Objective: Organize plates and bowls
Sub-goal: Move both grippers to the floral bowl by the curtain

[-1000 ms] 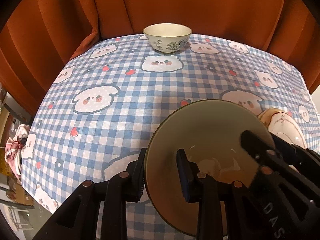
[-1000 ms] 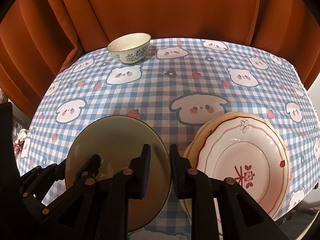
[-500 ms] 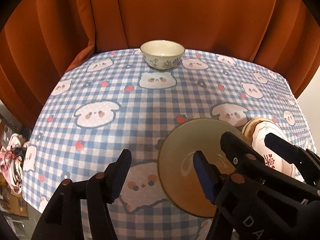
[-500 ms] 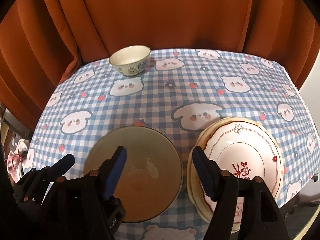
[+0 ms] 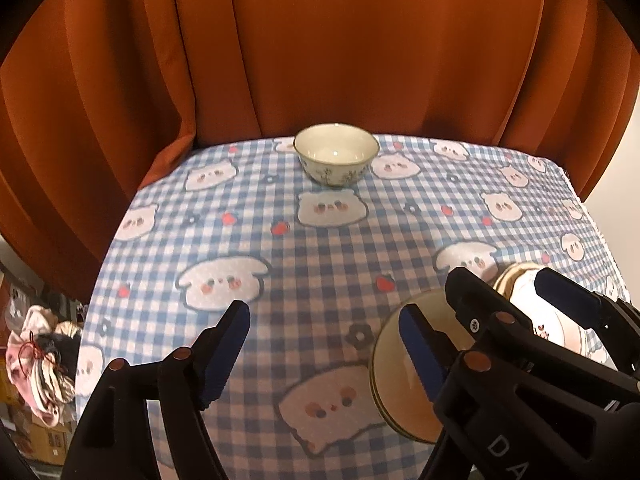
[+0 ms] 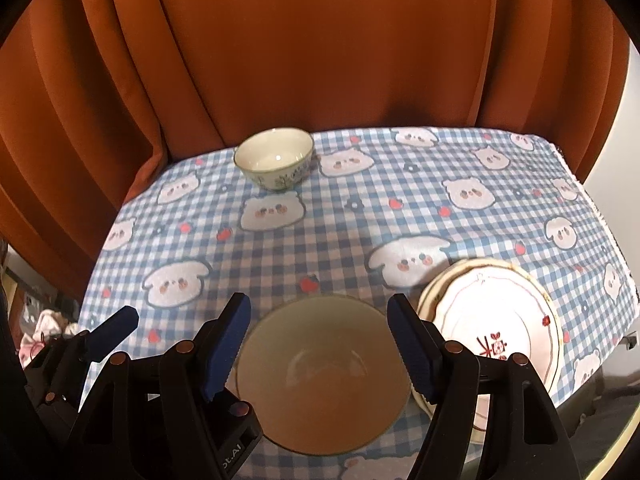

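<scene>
An olive-green bowl (image 6: pixel 320 376) stands on the checked tablecloth (image 6: pixel 320 240), just left of a stack of white plates (image 6: pixel 496 320) with red trim. My right gripper (image 6: pixel 320 332) hangs open above the bowl, its pads clear of the rim. My left gripper (image 5: pixel 324 340) is to the left; its jaws are opening, over bare cloth, with the olive bowl (image 5: pixel 392 368) by the right finger. A small floral bowl (image 5: pixel 336 156) sits at the far edge, also seen in the right wrist view (image 6: pixel 274 164). In the left wrist view the right gripper (image 5: pixel 516 296) partly hides the plates (image 5: pixel 520 284).
Orange curtains (image 5: pixel 320 40) hang close behind the table's far edge. The tablecloth (image 5: pixel 320 260) drops off at the left and right edges. A bundle of pink fabric (image 5: pixel 40 356) lies below the left edge. A pale wall (image 6: pixel 624 128) shows at the right.
Both grippers were shut on the olive bowl's rim; they have let go, opened wide and risen. The bowl now rests on the cloth beside the plates.
</scene>
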